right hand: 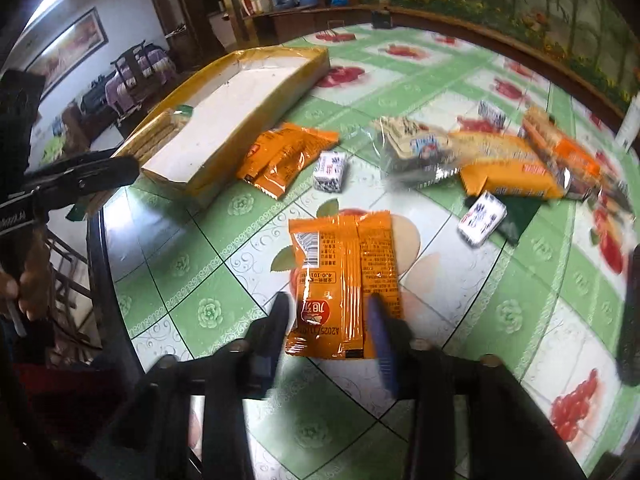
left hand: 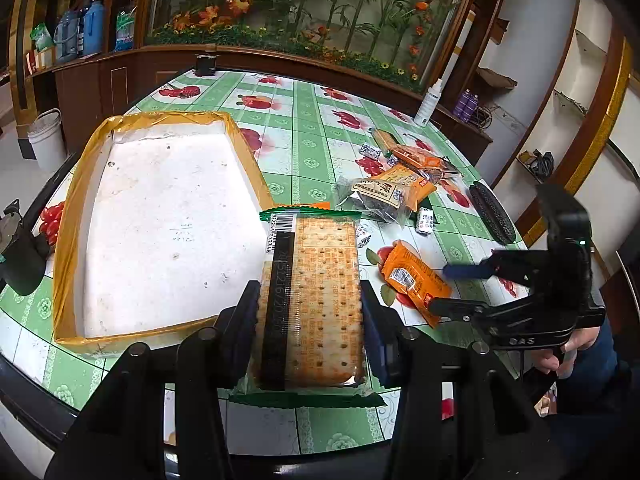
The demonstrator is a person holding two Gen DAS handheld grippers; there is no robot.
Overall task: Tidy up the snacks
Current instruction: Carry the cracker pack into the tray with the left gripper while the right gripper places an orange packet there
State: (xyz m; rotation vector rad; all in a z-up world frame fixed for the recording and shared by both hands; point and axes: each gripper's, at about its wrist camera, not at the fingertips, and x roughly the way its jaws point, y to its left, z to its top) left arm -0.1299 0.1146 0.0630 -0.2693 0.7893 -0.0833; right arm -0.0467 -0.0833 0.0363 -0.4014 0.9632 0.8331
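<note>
Left wrist view: cracker pack clamped, right gripper loose over orange packet

Left wrist view, left gripper [left hand: 310,312] is closed on a clear cracker pack [left hand: 316,292], pads pressing both long sides, pack lifted off the table and pointing away from camera. Pack sits just right of the white foam tray [left hand: 160,220] with yellow tape round its rim; tray floor bare in this view. Green fruit-print tablecloth [left hand: 312,128] under everything. Far right, right gripper [left hand: 444,286] seen side-on, fingers apart, tips at an orange snack packet [left hand: 416,280] lying flat on the cloth. A hand [left hand: 560,354] grips its handle.

Right wrist view, right gripper [right hand: 330,320] jaws stand half-wide around the near end of the orange snack packet [right hand: 346,280]; left finger clear of it, right finger overlaps its edge, cannot tell if it touches. Packet rests flat on the table, not lifted. Second orange packet [right hand: 286,156] lies near the tray [right hand: 256,92] corner. Small white candies [right hand: 330,170] scattered around. Pile of mixed snack bags [right hand: 480,156] further right, blurred. Left gripper [right hand: 104,172] at the left edge with the cracker pack [right hand: 154,140] by the tray's near end.
</note>
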